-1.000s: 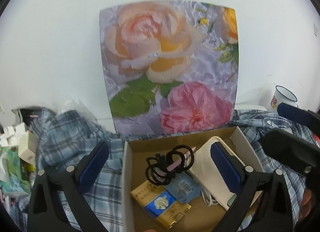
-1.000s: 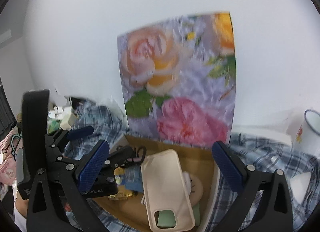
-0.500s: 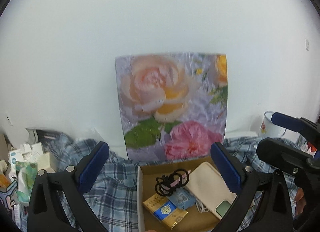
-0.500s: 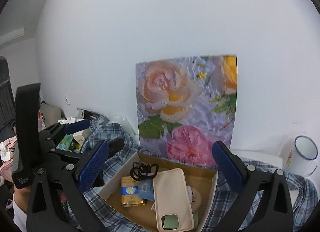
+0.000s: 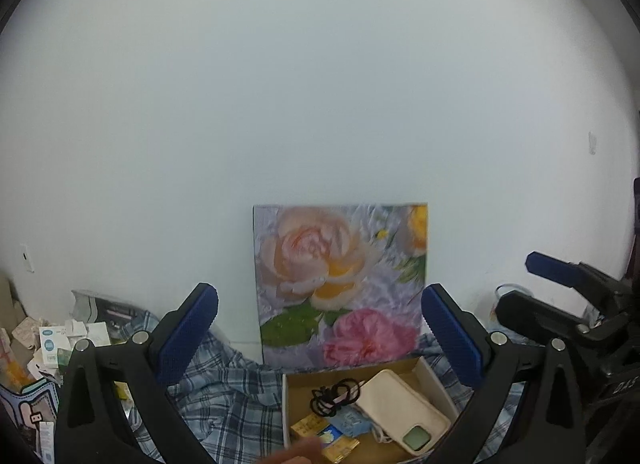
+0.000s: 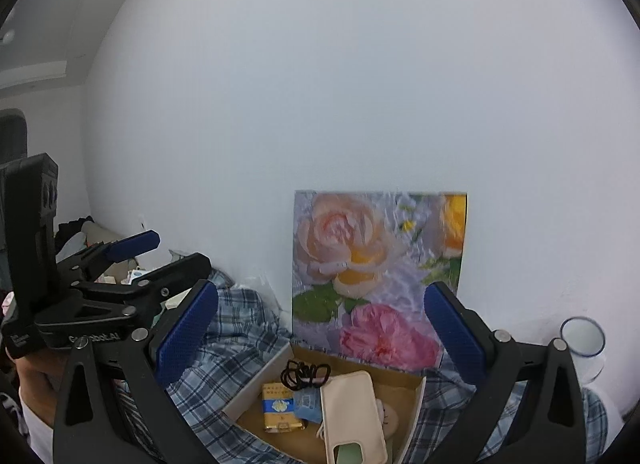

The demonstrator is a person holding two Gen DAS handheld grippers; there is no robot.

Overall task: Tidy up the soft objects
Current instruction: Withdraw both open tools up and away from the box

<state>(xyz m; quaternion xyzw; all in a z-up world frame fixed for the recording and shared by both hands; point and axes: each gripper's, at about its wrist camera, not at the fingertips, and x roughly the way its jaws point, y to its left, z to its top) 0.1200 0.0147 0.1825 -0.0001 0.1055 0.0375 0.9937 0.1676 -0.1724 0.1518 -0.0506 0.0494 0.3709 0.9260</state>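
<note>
The plaid shirt (image 6: 236, 380) lies crumpled around the cardboard box (image 6: 256, 376), spreading left and right of it. Both the left gripper (image 5: 320, 336) and right gripper (image 6: 320, 328) hang wide and empty above the box. Best to descend beside the box walls and pinch a raised fold; open room lies above.

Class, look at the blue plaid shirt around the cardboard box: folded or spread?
Spread and rumpled: the blue plaid shirt lies in loose wrinkles around the open cardboard box, no neat folds.

Cluttered home room: plaid shirt (image 6: 240, 348), rose print (image 6: 380, 276), enamel mug (image 6: 582, 338), white wall.
</note>
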